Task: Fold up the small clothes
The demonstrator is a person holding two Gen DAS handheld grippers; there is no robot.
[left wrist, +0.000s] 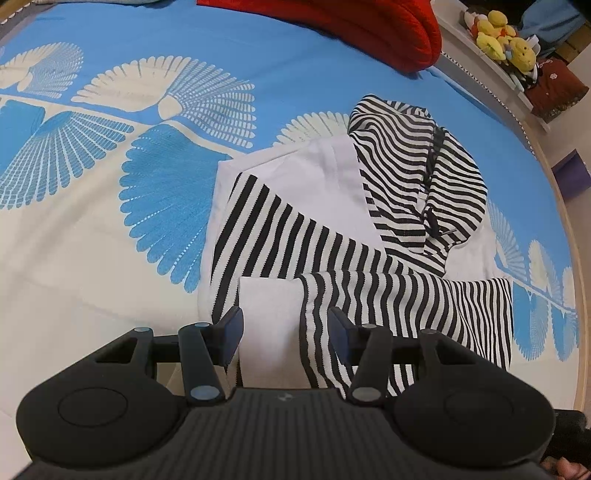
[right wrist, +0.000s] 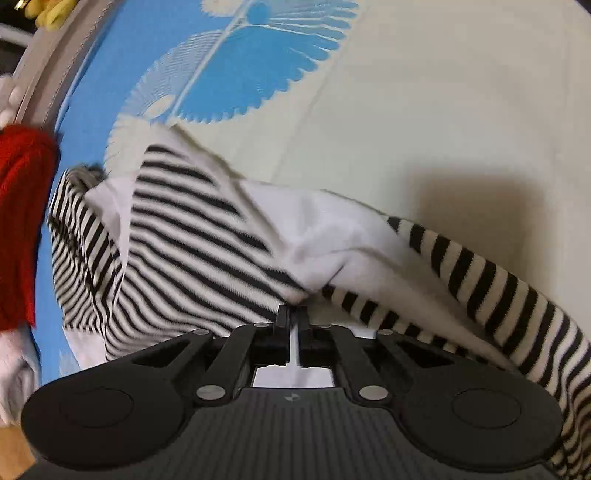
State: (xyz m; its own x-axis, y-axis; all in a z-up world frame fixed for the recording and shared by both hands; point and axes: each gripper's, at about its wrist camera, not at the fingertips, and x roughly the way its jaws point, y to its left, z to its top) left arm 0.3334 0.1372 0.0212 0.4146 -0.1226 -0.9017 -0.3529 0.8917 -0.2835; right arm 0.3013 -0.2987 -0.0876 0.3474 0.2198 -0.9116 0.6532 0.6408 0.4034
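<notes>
A small black-and-white striped hooded top [left wrist: 332,236] with white panels lies partly folded on the bed, its hood [left wrist: 424,177] at the far right. My left gripper [left wrist: 285,325] is open just above the near edge, its jaws either side of a white panel and a striped sleeve. My right gripper [right wrist: 292,314] is shut on the striped top [right wrist: 192,236] at a bunched edge where white and striped cloth meet. A striped sleeve [right wrist: 498,288] trails to the right.
The bedspread [left wrist: 166,192] is blue and cream with fan patterns. A red knitted garment [left wrist: 373,29] lies at the far edge, also in the right wrist view [right wrist: 18,221]. Yellow plush toys [left wrist: 506,37] sit on a shelf beyond the bed edge [left wrist: 565,221].
</notes>
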